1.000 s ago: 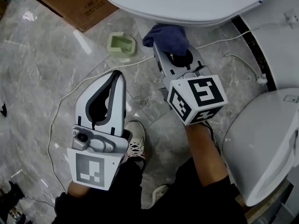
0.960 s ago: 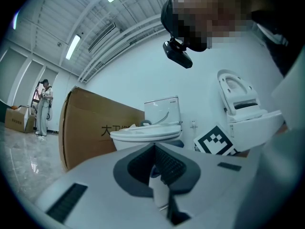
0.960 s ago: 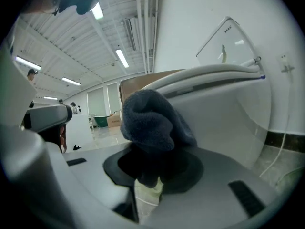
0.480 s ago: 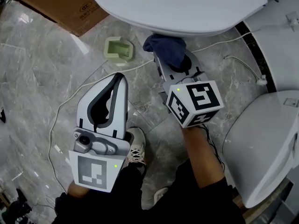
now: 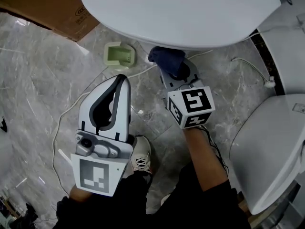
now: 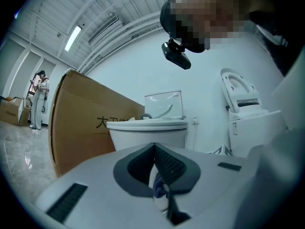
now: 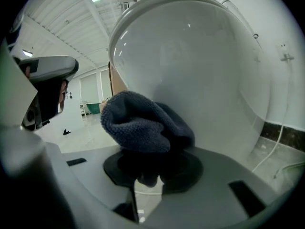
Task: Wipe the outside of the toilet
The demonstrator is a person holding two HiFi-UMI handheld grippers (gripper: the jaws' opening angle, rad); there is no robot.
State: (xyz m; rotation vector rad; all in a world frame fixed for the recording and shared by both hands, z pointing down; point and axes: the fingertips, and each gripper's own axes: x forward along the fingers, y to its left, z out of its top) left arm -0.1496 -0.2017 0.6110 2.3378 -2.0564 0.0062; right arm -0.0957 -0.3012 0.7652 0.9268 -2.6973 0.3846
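Note:
The white toilet (image 5: pixel 181 13) fills the top of the head view with its lid down. Its curved outer bowl (image 7: pixel 200 66) looms close in the right gripper view. My right gripper (image 5: pixel 174 67) is shut on a dark blue cloth (image 5: pixel 167 57), which is tucked just under the front rim. The bunched cloth (image 7: pixel 143 123) sits right at the bowl's wall; contact cannot be told. My left gripper (image 5: pixel 120 80) hangs lower left over the floor, shut (image 6: pixel 155 149) and holding nothing.
A green plastic piece (image 5: pixel 120 55) lies on the marble floor left of the cloth. A cardboard box (image 5: pixel 47 13) stands at upper left. A second toilet (image 5: pixel 271 151) is at right. White cables (image 5: pixel 252 68) trail across the floor. My shoe (image 5: pixel 140 159) is below.
The right gripper has moved forward with the cloth, from the open floor to under the toilet's front rim. The left gripper has stayed where it was.

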